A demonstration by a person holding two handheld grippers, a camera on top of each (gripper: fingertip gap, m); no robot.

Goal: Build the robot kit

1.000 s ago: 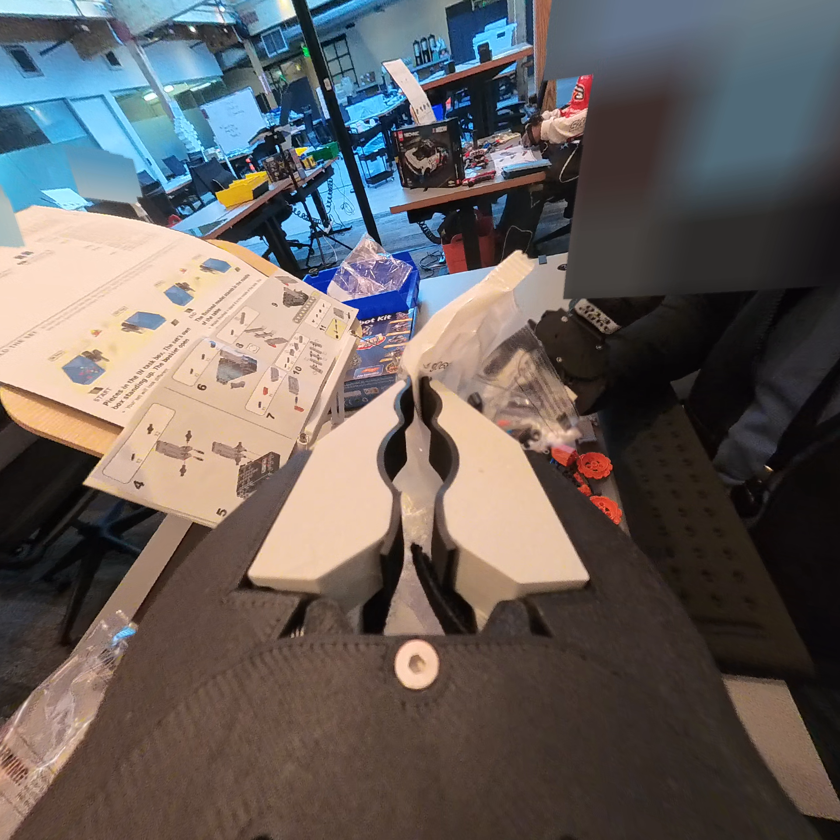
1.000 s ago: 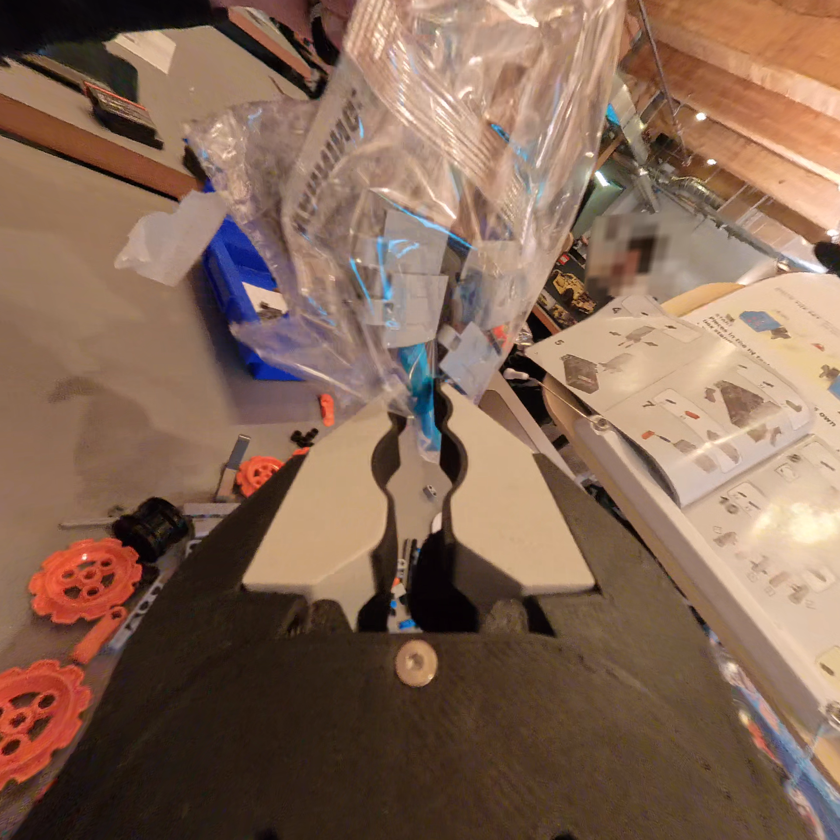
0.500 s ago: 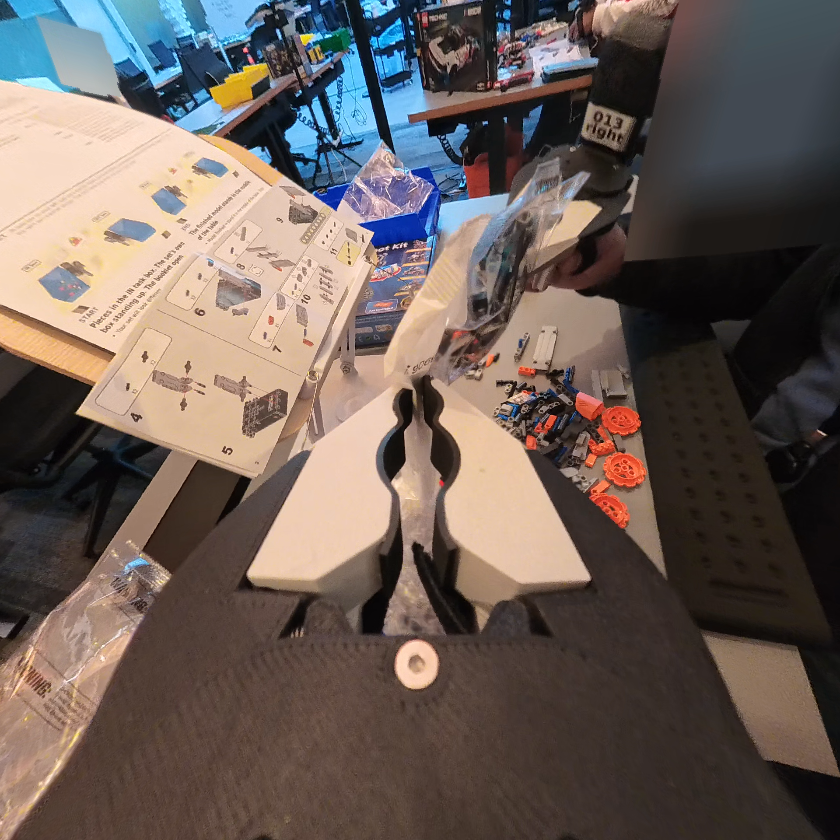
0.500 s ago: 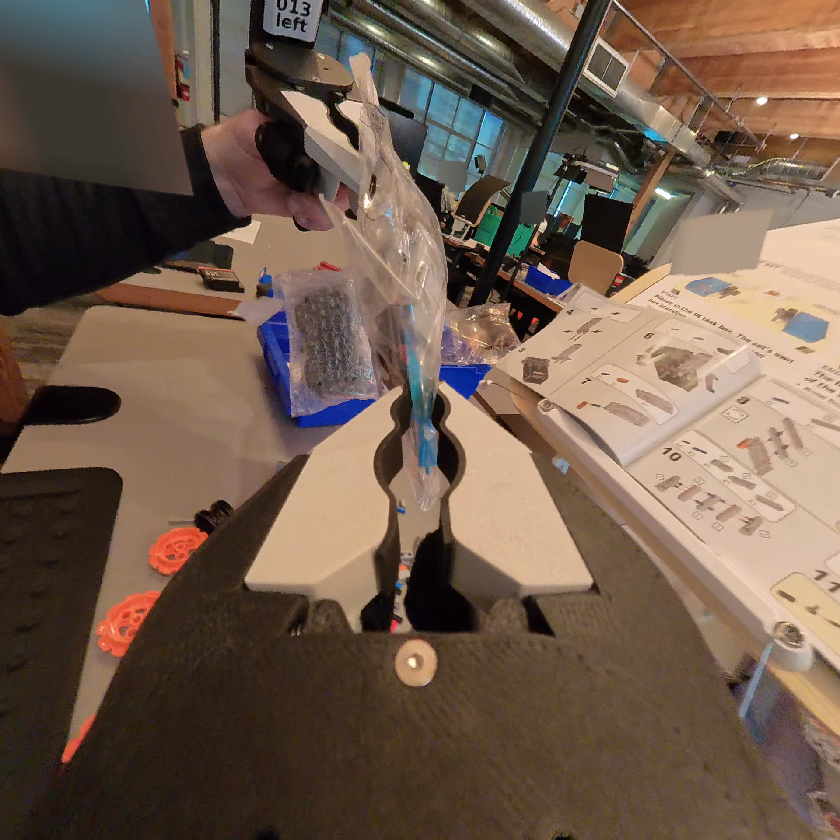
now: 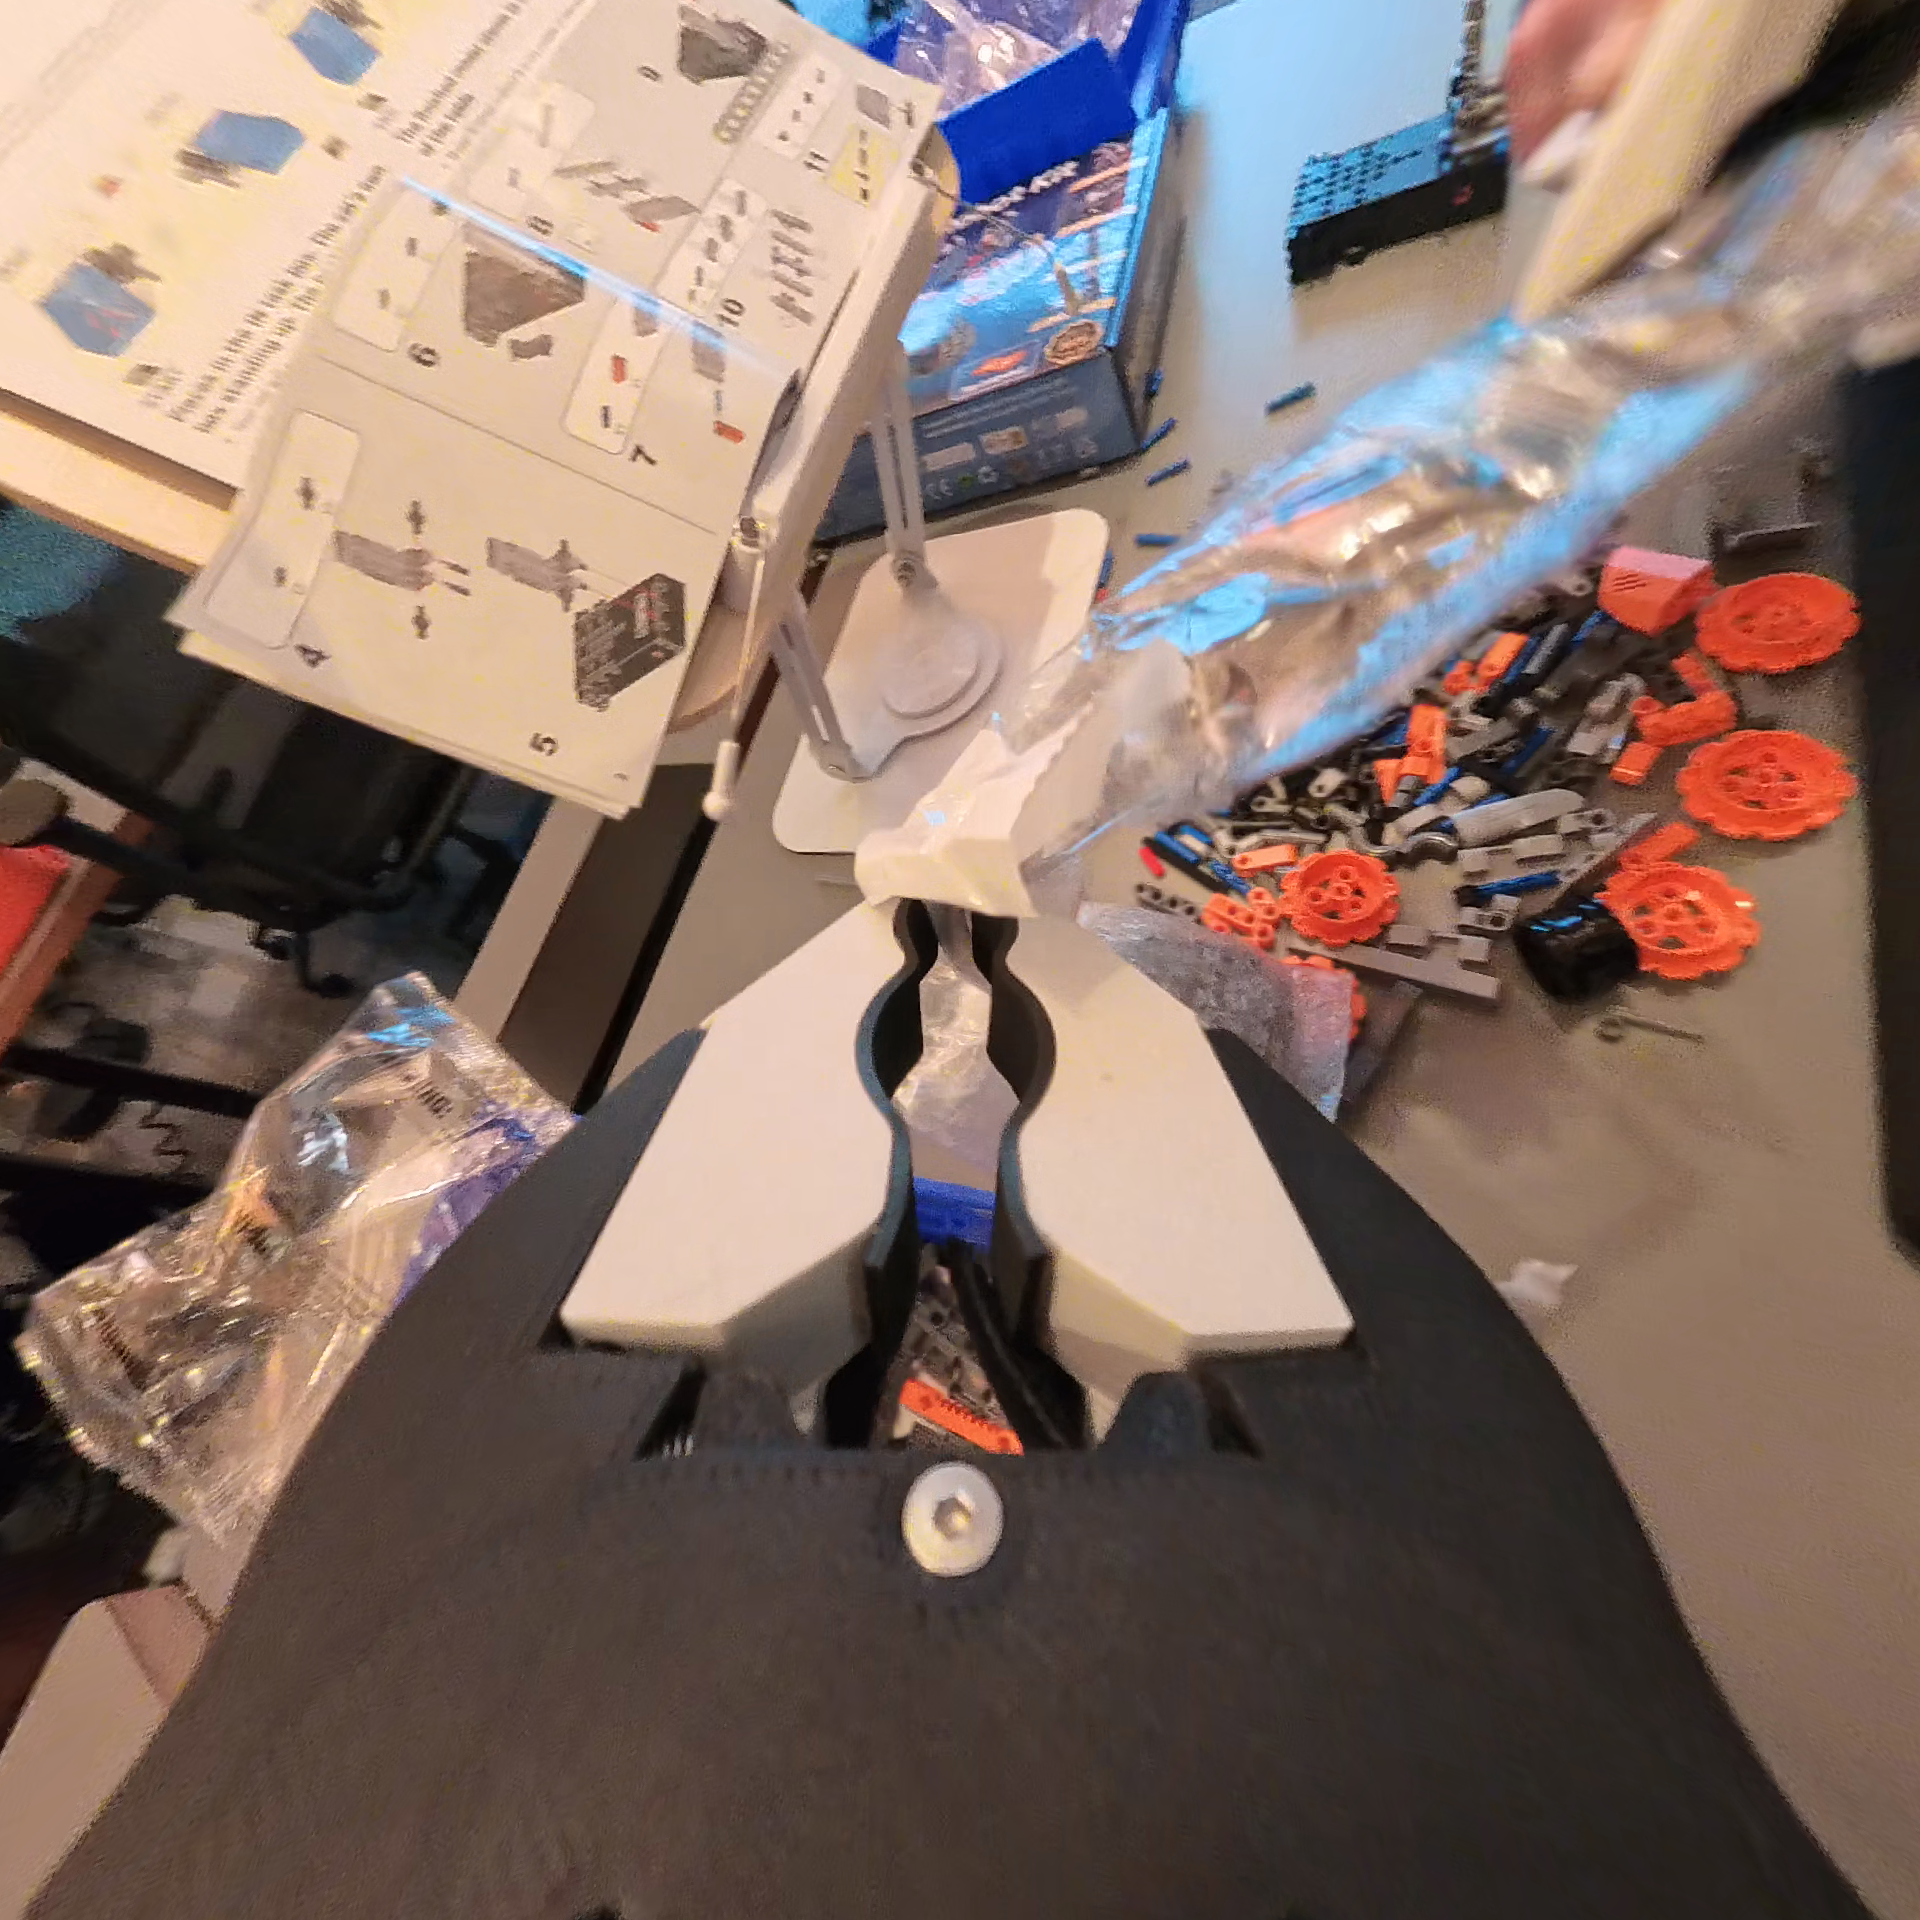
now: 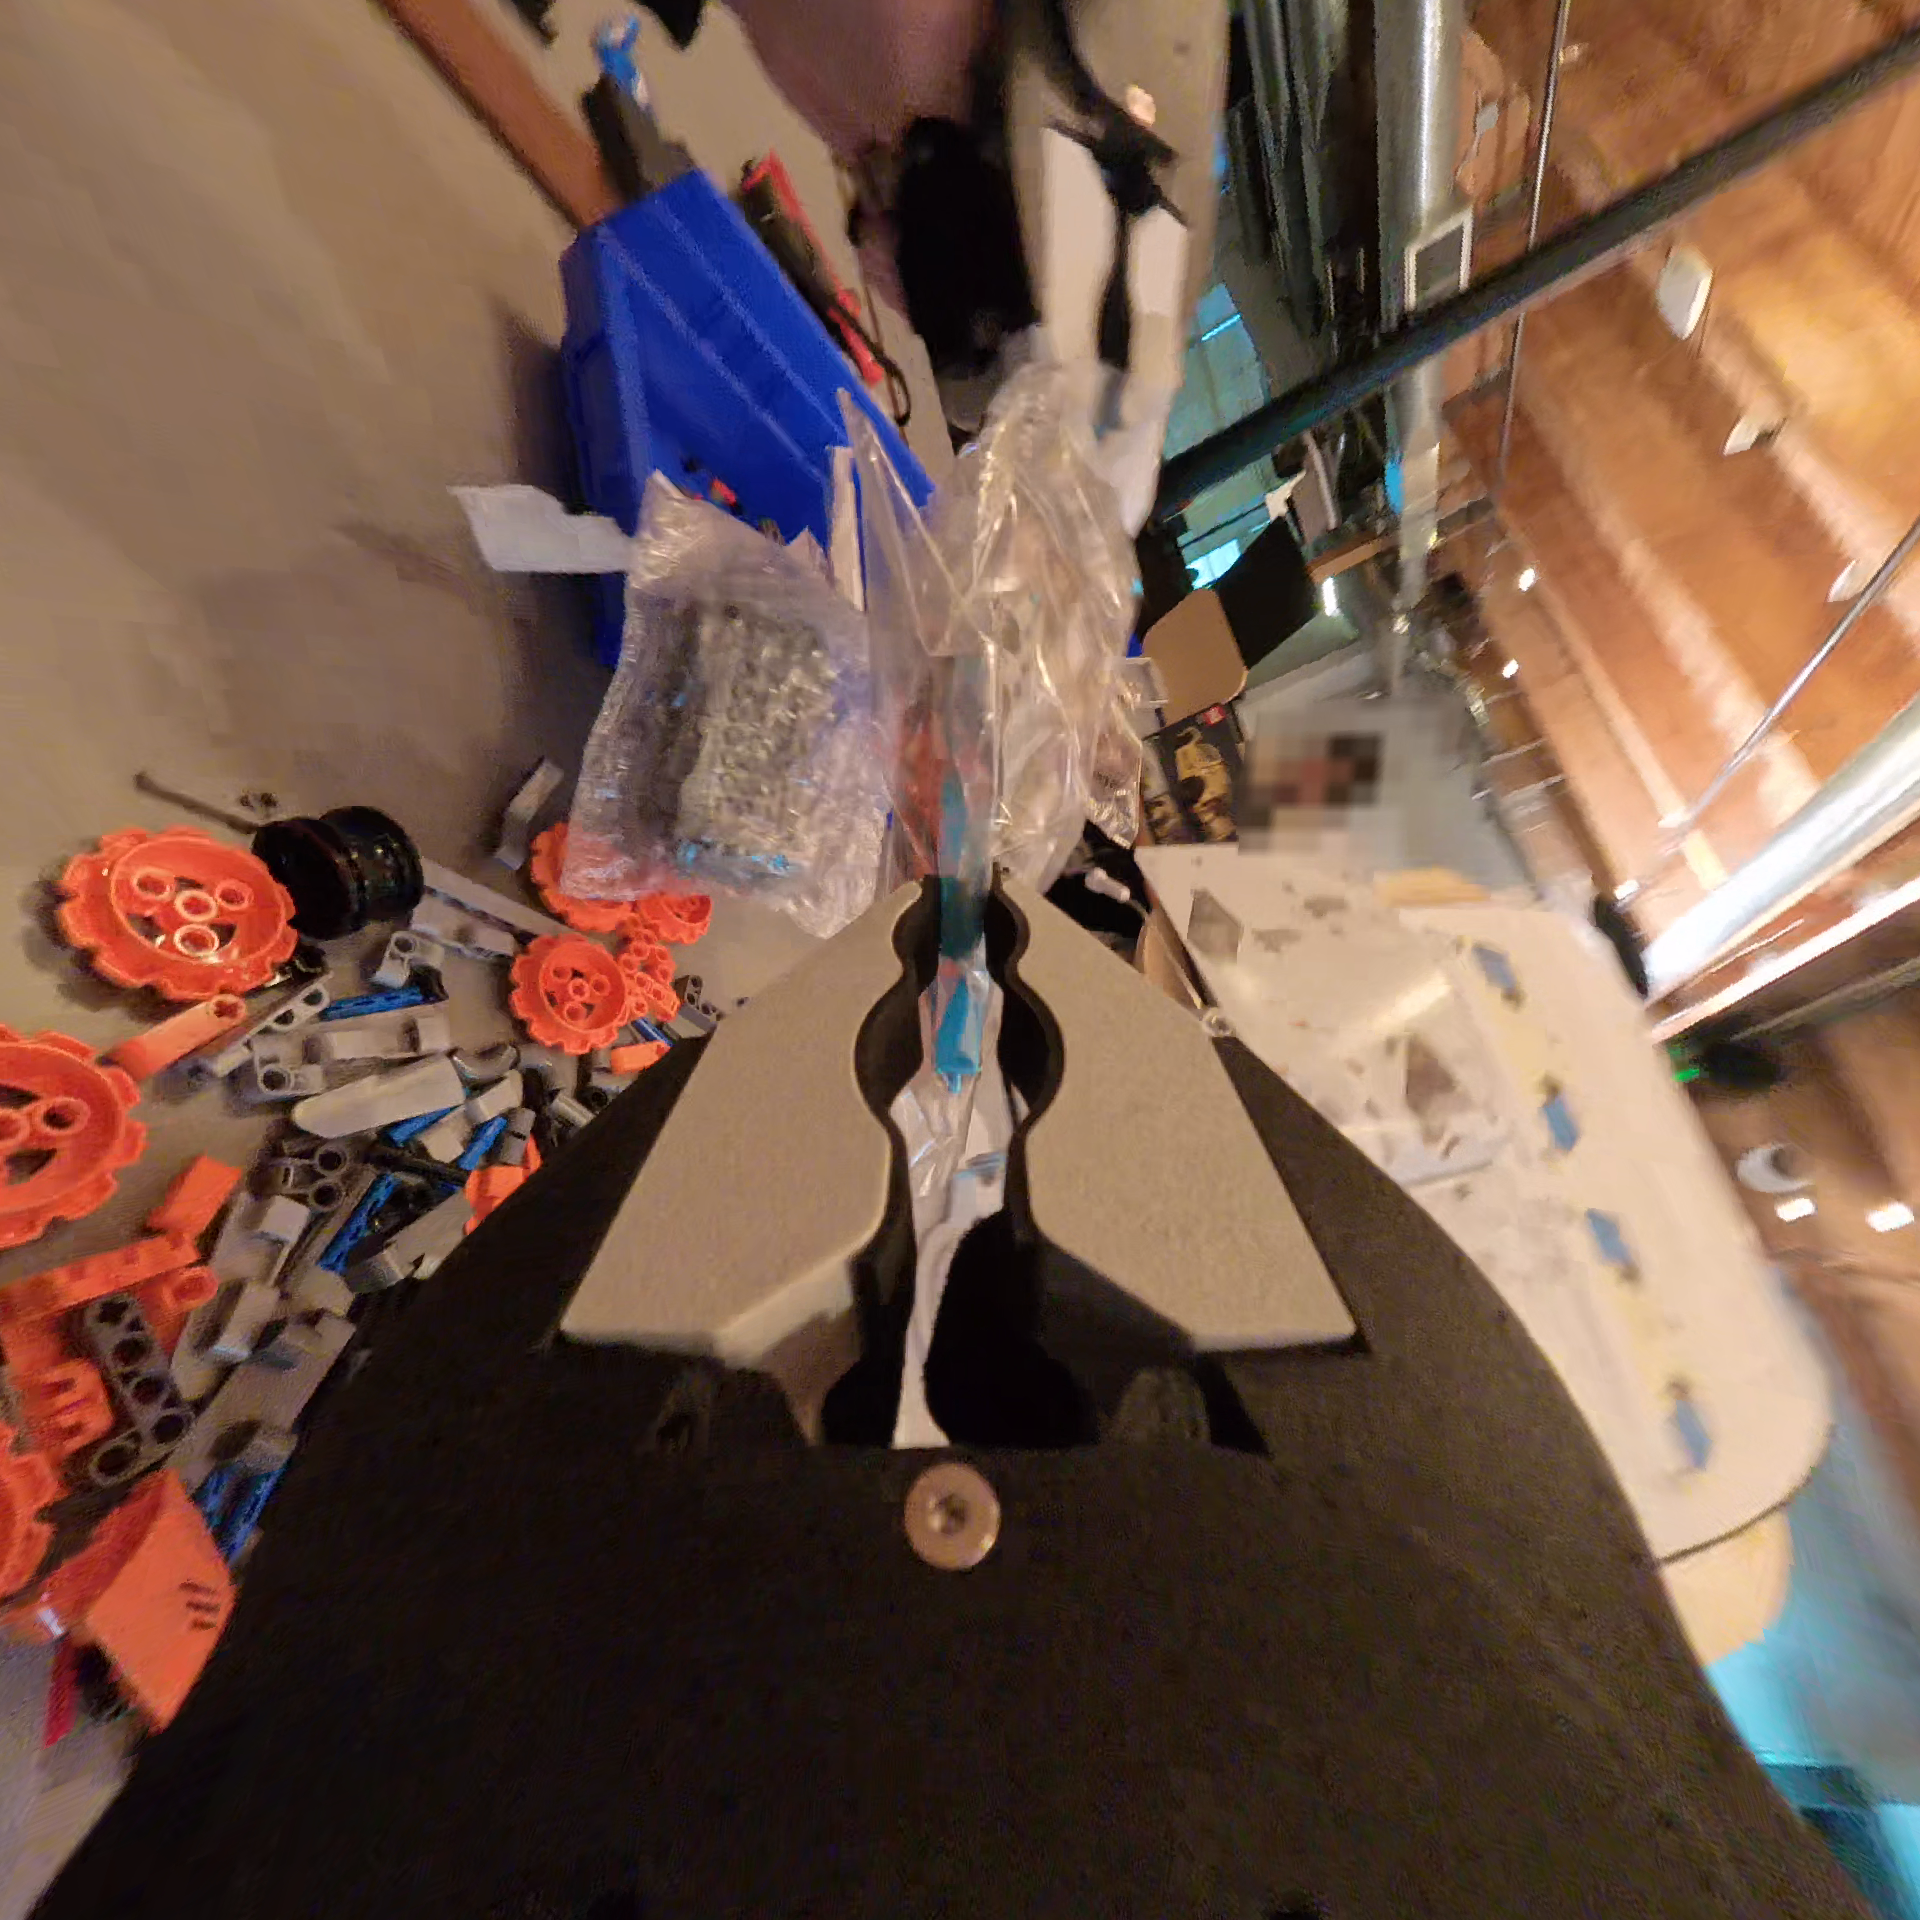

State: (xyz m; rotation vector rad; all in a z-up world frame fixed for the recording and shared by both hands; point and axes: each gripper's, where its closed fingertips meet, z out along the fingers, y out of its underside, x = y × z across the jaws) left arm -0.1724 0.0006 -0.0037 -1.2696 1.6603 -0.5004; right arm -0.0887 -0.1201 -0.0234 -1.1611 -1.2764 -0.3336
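A clear plastic bag [image 5: 1382, 582] is stretched between both grippers above the grey table [image 5: 1621, 1226]. My left gripper [image 5: 943, 914] is shut on one end of it, beside a white label patch [image 5: 961, 842]. My right gripper [image 6: 961, 894] is shut on the other end of the bag [image 6: 997, 644]; a blue piece [image 6: 954, 997] sits inside the bag between its fingers. In the right wrist view the left gripper [image 6: 1112, 322] shows far up at the bag's top. A pile of loose orange, blue and grey building pieces [image 5: 1538, 769] lies on the table below the bag.
Orange gear wheels [image 6: 177, 909] and a black wheel [image 6: 338, 868] lie in the pile. A sealed bag of small parts [image 6: 727, 738] leans on a blue bin [image 6: 686, 343]. An instruction booklet [image 5: 499, 436] sits on a stand [image 5: 935, 665]. Another bag [image 5: 260, 1236] hangs at the left. Some 15 cm of space lies between my two pairs of fingers. The black wheel [image 6: 338, 868] is about 15 cm from my right fingertips and 20 cm from my left.
The bag has been pulled taut between the grippers and tipped lower over the table. Both views have swung down and rolled. Most pieces are out of the bag; the pile is bigger.
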